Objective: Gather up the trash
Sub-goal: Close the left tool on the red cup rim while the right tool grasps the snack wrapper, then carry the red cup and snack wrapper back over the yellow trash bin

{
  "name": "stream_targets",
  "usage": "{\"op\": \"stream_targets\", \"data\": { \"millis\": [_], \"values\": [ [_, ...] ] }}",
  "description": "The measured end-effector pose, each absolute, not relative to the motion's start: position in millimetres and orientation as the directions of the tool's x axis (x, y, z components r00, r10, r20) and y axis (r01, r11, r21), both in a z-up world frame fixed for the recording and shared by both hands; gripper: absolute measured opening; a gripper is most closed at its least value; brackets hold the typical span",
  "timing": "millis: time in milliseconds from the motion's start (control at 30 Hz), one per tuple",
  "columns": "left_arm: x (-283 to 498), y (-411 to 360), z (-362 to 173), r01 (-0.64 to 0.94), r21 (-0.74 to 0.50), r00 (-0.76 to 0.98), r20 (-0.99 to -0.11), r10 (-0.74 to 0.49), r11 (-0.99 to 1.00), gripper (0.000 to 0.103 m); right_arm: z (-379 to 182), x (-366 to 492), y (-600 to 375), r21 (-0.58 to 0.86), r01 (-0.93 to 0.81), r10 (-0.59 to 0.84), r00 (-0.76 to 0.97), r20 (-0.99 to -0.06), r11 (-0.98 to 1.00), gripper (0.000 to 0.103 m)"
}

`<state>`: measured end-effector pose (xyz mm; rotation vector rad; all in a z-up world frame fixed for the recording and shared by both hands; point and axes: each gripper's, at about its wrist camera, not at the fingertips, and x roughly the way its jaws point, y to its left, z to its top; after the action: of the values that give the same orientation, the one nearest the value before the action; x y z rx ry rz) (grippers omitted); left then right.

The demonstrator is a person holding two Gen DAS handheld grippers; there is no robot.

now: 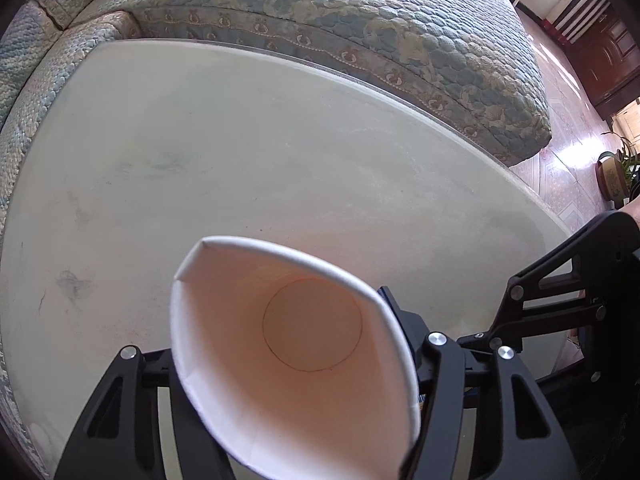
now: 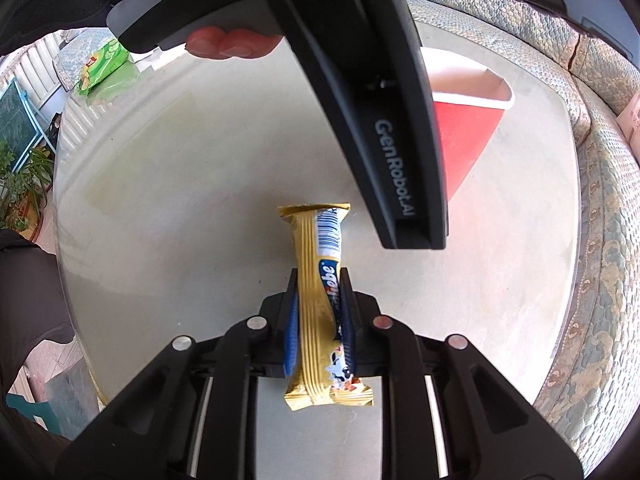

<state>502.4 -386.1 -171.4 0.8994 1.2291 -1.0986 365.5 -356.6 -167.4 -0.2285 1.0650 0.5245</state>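
Between right claw [image 2: 320, 320] pads | gold wrapper [image 2: 318, 280], barcode, crinkled ends

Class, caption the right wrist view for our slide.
Right gripper clamps a gold snack wrapper above the pale round table.

A matt paper cup [image 1: 296, 344] and a glossy gold foil wrapper [image 2: 320, 300] are seen above a smooth, scuffed table [image 1: 240, 160]; beyond the table, quilted woven sofa cloth [image 1: 360, 20].
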Motion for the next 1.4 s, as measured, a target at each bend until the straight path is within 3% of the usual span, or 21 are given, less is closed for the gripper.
{"op": "stream_targets", "data": {
  "millis": [67,800,1033,1400],
  "values": [
    [503,-386,-171,0.966,-0.034,0.004,-0.989,-0.145,0.257,0.051,-172,354,-347,0.067,-0.511,0.296,0.381,-0.876,0.857,0.018],
    [492,-379,-161,0.961,0.017,0.063,-0.985,-0.158,0.277,0.051,-161,352,-350,0.063,-0.498,0.287,0.389,-0.875,0.865,0.018],
    [511,-342,-138,0.879,0.089,0.172,-0.976,-0.137,0.469,0.051,-142,348,-344,0.035,-0.431,0.230,0.409,-0.883,0.902,0.018],
    [496,-211,-112,0.576,0.119,0.344,-0.933,-0.108,0.808,0.051,-112,347,-291,0.111,-0.224,0.202,0.440,-0.875,0.968,0.018]
  ]
}}
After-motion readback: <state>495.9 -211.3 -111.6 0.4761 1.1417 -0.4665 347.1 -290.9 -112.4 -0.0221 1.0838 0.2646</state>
